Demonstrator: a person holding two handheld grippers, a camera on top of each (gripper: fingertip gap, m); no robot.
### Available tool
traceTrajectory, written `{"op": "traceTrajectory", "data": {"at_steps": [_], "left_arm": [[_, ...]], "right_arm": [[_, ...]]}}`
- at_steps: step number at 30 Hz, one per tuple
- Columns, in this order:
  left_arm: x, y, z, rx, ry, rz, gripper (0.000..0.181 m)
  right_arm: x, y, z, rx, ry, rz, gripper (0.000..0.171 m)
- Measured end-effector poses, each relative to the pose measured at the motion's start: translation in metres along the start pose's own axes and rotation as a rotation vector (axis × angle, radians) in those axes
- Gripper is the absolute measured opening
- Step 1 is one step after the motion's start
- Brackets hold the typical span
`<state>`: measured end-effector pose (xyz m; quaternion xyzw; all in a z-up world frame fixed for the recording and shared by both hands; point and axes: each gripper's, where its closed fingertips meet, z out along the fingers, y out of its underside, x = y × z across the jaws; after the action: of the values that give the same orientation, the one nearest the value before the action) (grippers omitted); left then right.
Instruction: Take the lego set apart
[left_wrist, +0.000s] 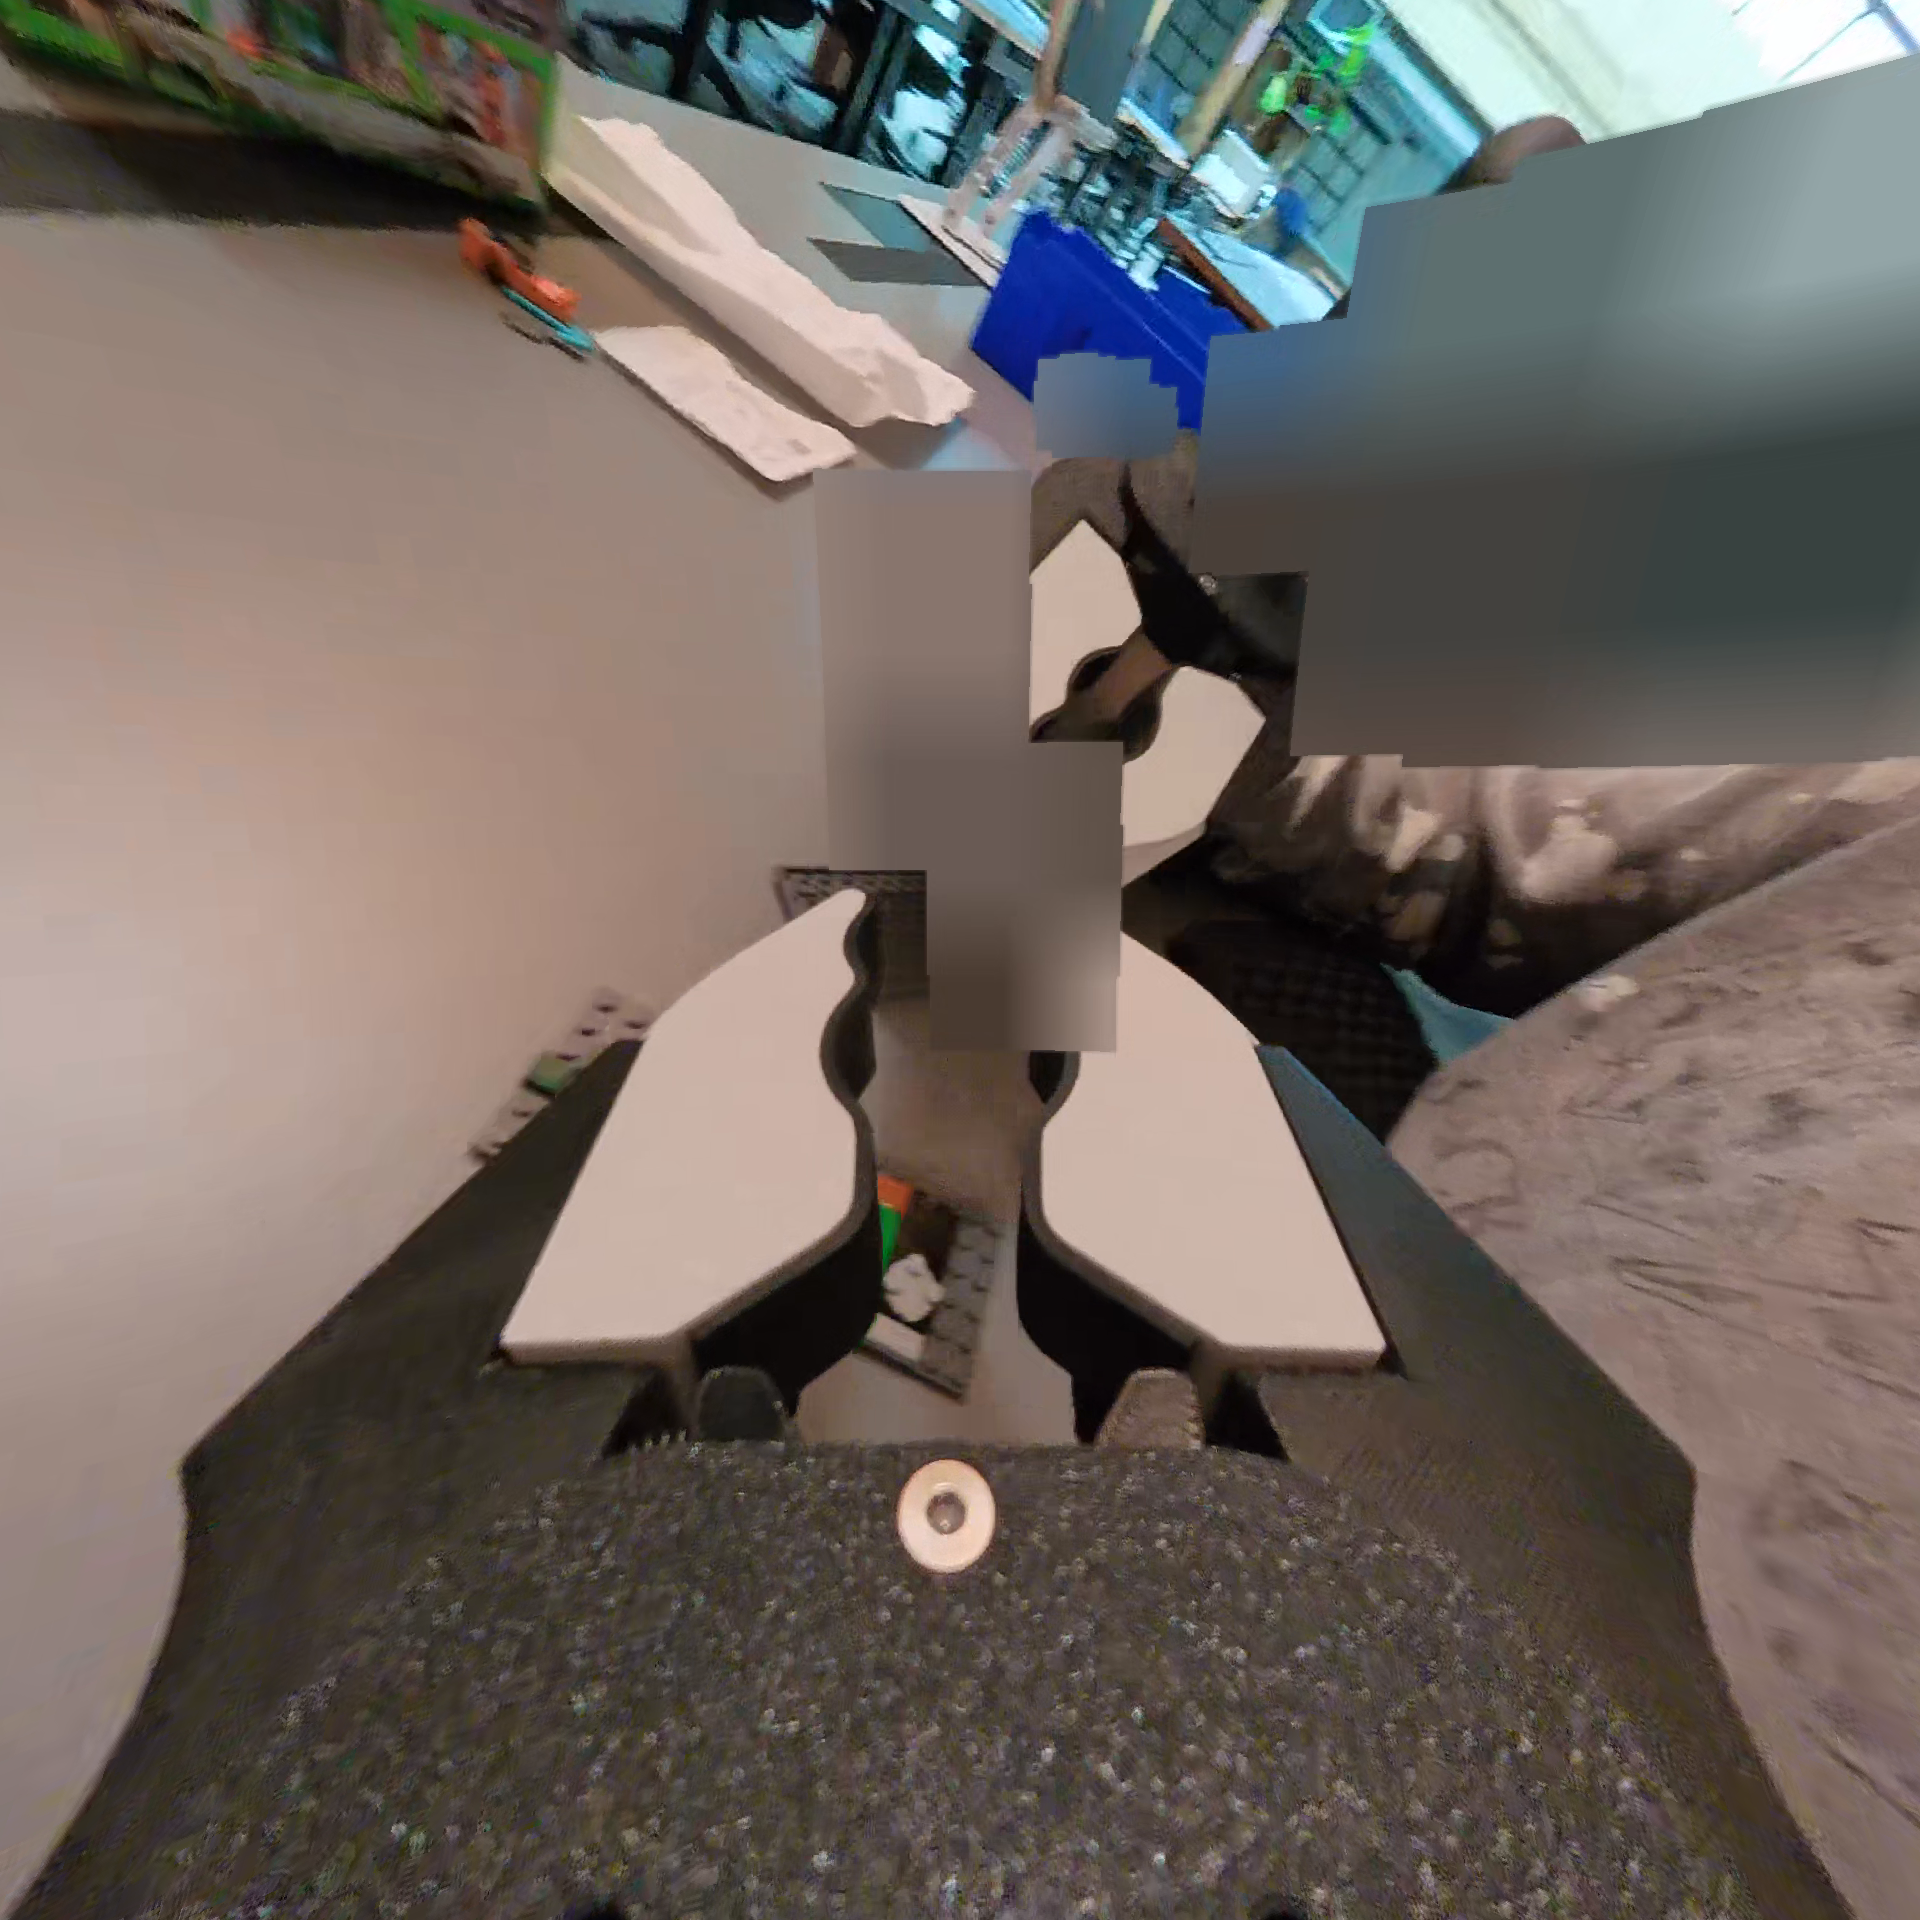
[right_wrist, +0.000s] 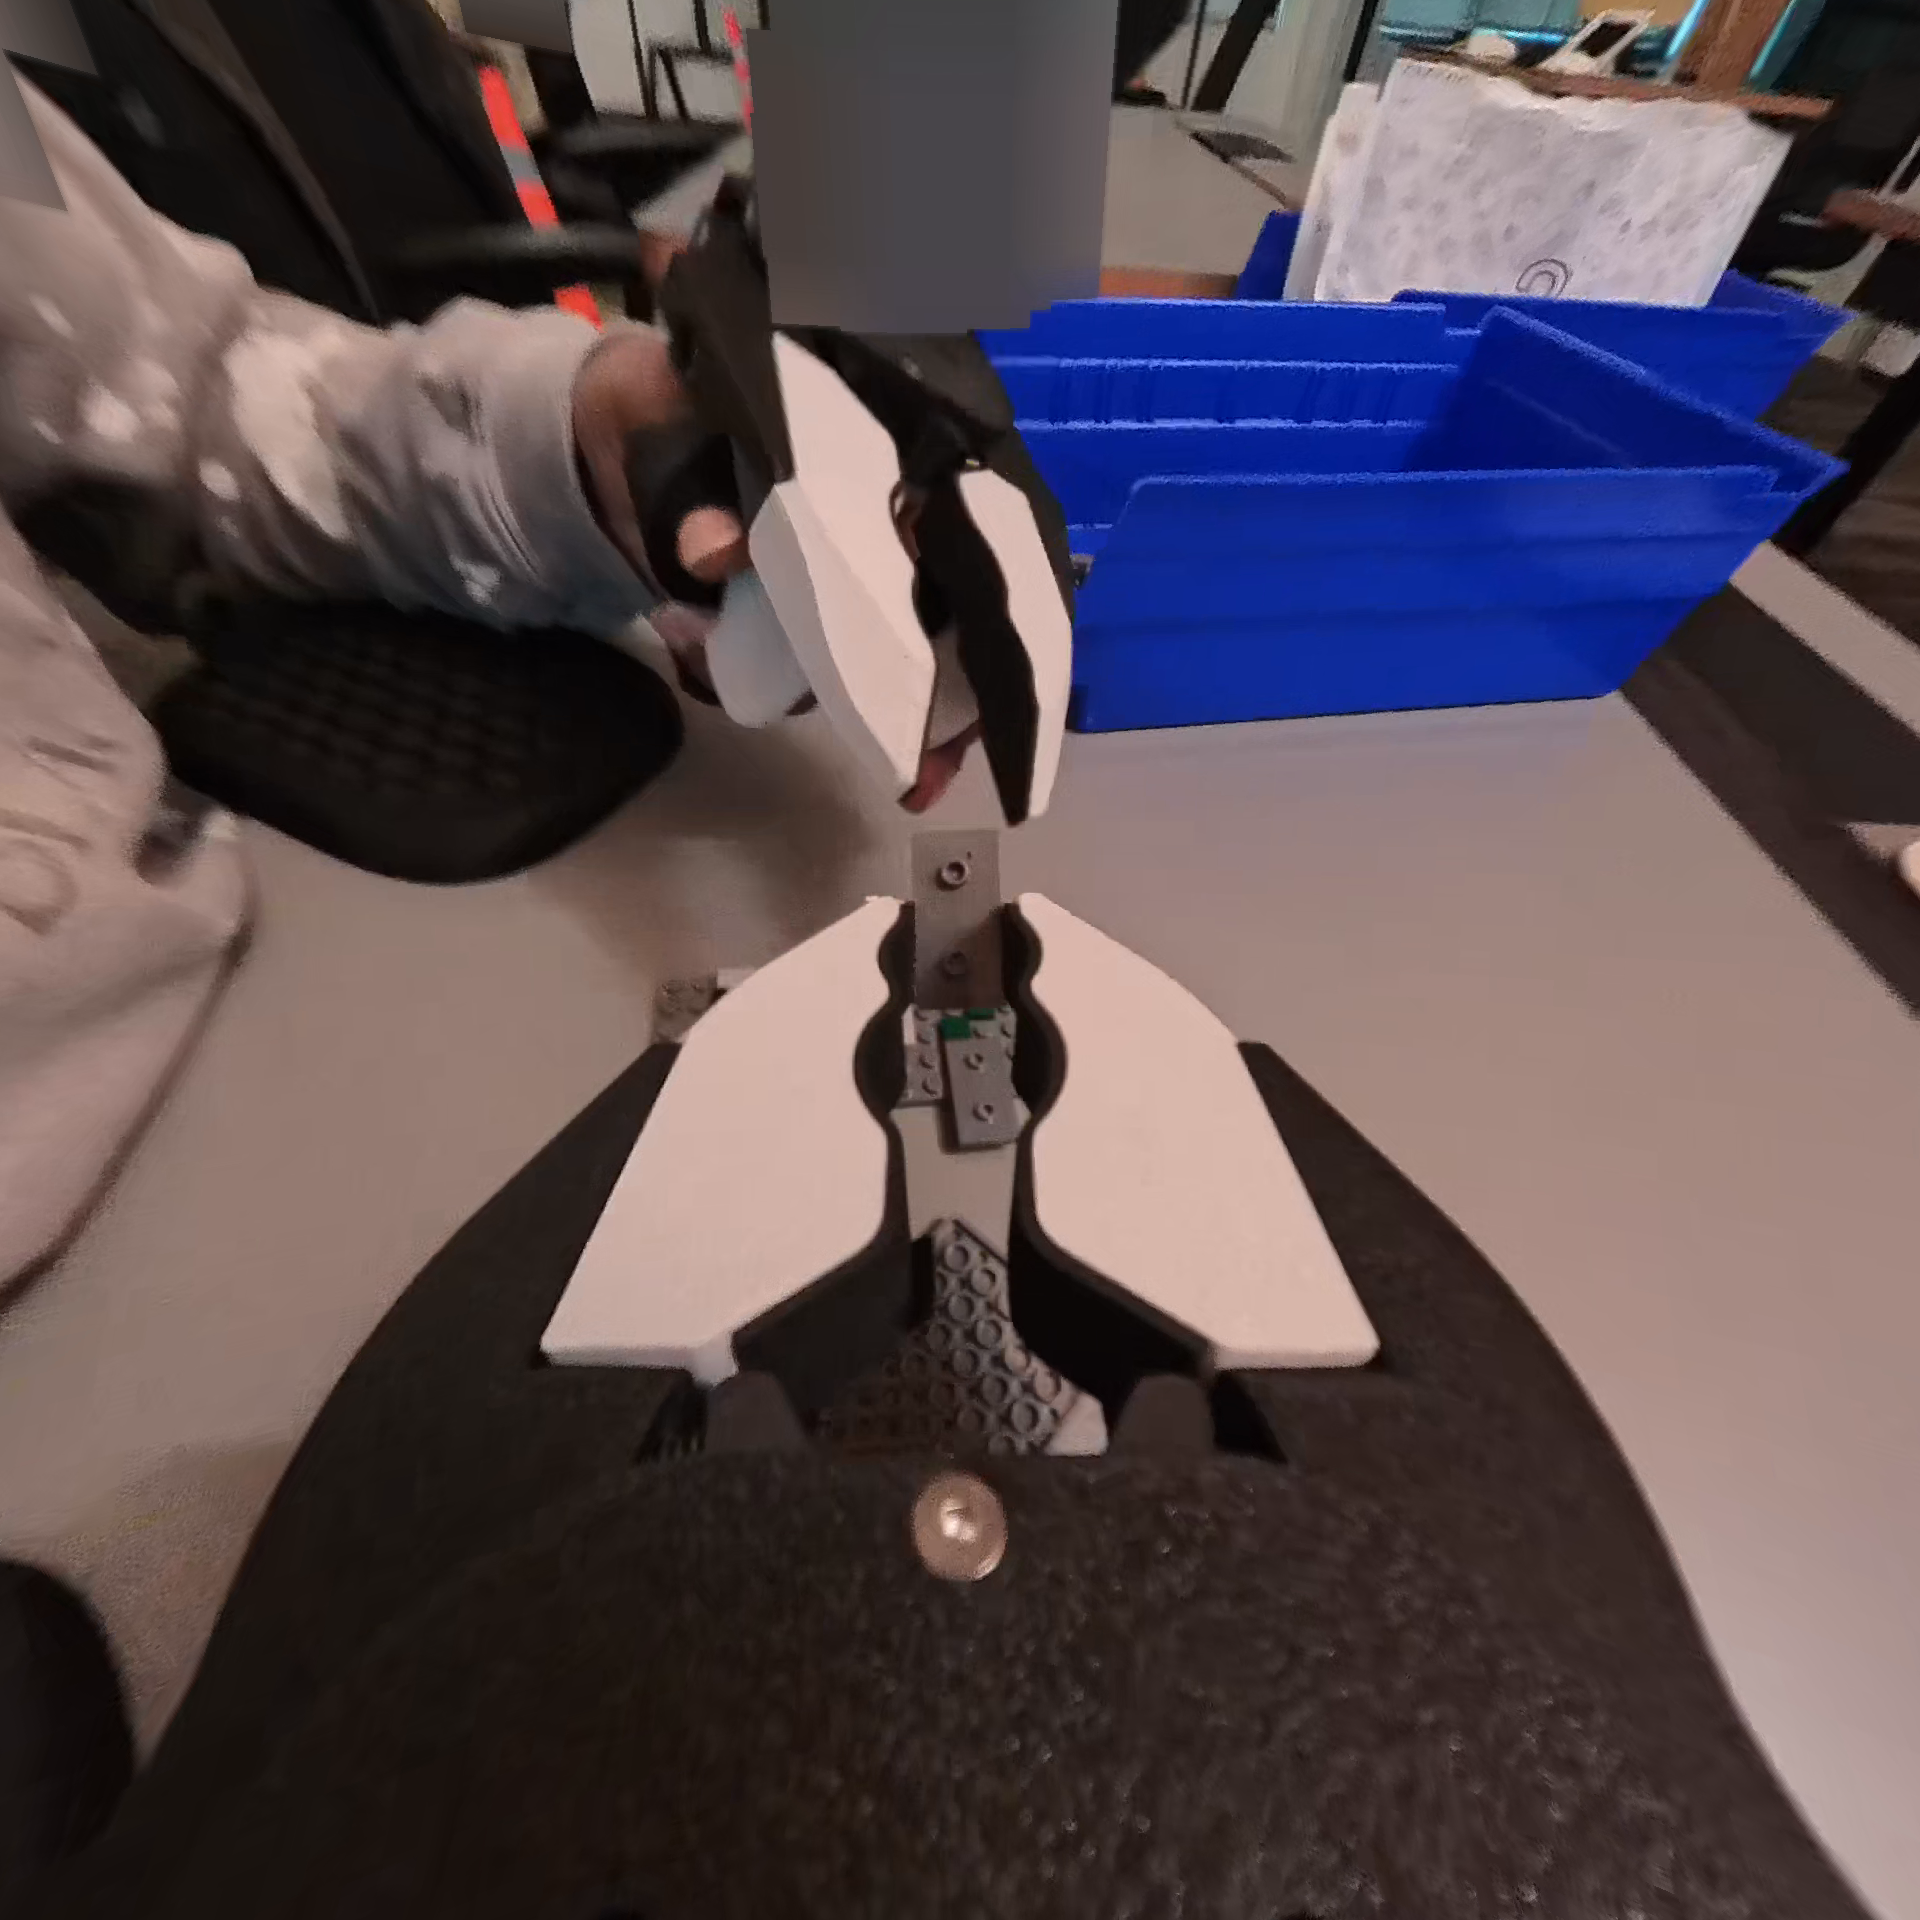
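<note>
Lego work sits mid-way here. The right gripper (right_wrist: 956, 940) is clenched on a narrow grey plate (right_wrist: 954, 883) that stands on edge between its fingertips, its free end poking up toward twelve o'clock. Below it on the grey table (right_wrist: 1455, 935), seen through the gap between the fingers, lie a few small grey pieces (right_wrist: 971, 1081) and a larger studded baseplate (right_wrist: 977, 1351).

The left gripper (right_wrist: 961, 774) hangs at twelve o'clock in the right wrist view, just above the plate's free end and not touching it; its fingers are nearly together with a thin gap, and I cannot tell whether anything is pinched there. In its own view a mosaic patch hides the tips. A blue bin (right_wrist: 1403, 582) stands at two o'clock.

My guess is that the plate is a stack to be split. To do this well, bring the left gripper onto the free end, grip squarely across the flat faces, then peel by tilting rather than pulling straight, keeping the right grasp firm so nothing drops.
</note>
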<state>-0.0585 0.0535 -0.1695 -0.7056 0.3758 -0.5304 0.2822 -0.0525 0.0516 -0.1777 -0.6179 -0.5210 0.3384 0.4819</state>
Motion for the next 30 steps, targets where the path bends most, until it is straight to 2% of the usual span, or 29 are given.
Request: {"op": "traceTrajectory", "data": {"at_steps": [2,4,8,11,16,20,23,24,27,30], "left_arm": [[0.007,0.006,0.005,-0.025,0.052,-0.036,0.025],[0.008,0.008,0.007,-0.032,0.069,-0.071,0.009],[0.007,-0.002,-0.001,-0.009,0.043,-0.033,0.005],[-0.002,-0.022,-0.024,0.054,-0.057,0.046,0.005],[-0.055,-0.057,-0.107,0.15,-0.519,0.215,0.005],[-0.104,-0.053,-0.173,0.123,-0.859,0.194,0.006],[-0.121,-0.045,-0.194,0.1,-0.982,0.177,0.039],[-0.121,-0.045,-0.197,0.092,-1.015,0.205,0.041],[-0.104,-0.054,-0.186,0.114,-0.981,0.311,0.036],[-0.067,-0.057,-0.144,0.138,-0.74,0.352,0.026]], "right_arm": [[-0.004,-0.001,0.005,-0.035,0.032,-0.089,0.015],[-0.006,-0.003,0.008,-0.059,0.074,-0.177,0.016],[-0.001,-0.013,0.008,-0.05,0.183,-0.28,0.016],[0.004,0.001,0.01,-0.13,0.155,-0.209,0.034],[0.009,0.058,0.019,-0.385,0.075,-0.126,0.033],[0.01,0.078,0.032,-0.485,0.035,-0.086,0.029],[0.009,0.081,0.036,-0.521,-0.003,-0.065,0.017],[0.009,0.081,0.036,-0.528,-0.009,-0.079,0.016],[0.013,0.079,0.037,-0.519,0.028,-0.127,0.016],[0.016,0.063,0.035,-0.42,0.084,-0.215,0.016]]}}
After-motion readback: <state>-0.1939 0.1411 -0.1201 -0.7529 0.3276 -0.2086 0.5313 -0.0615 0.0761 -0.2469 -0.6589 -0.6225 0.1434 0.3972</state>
